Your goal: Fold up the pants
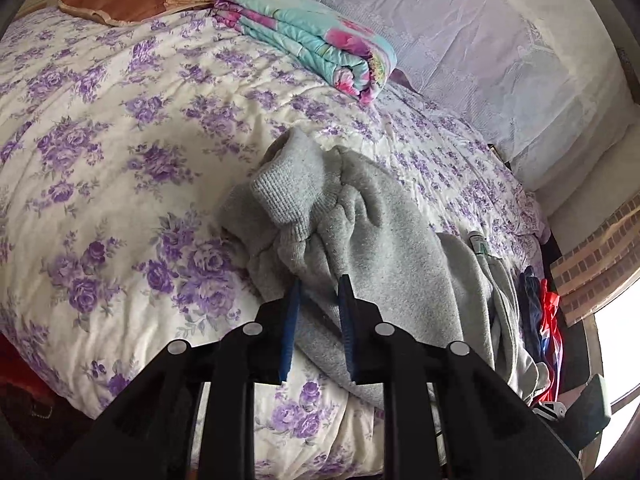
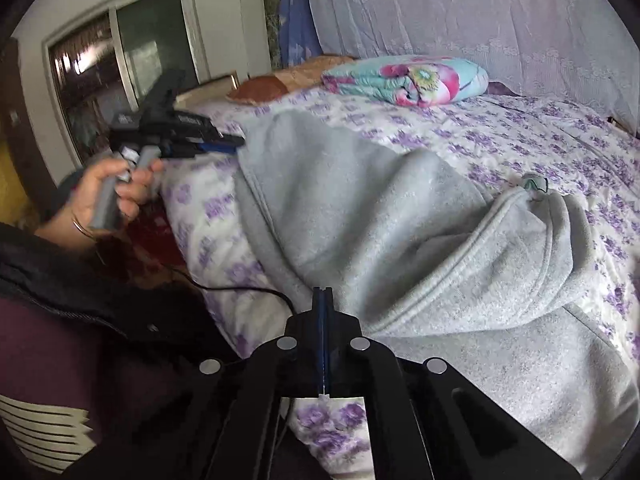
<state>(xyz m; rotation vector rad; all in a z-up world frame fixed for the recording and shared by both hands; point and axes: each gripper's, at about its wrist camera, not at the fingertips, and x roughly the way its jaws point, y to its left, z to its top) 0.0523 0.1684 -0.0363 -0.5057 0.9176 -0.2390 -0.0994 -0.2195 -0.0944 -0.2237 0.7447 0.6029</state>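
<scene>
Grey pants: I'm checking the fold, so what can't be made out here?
- Left wrist view: the pants far end is cut off behind the left gripper.
- Right wrist view: whether the shut right gripper pinches cloth; its own fingers hide the contact.
- Small label: too small to read.

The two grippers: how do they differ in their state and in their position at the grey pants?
The left gripper has its fingers apart, around a fold of the grey pants near the ribbed cuff; the right gripper has its fingers pressed together at the edge of the pants. Whether the right one pinches cloth cannot be told. Both have blue pads and black frames, and both are over the floral bedspread.
</scene>
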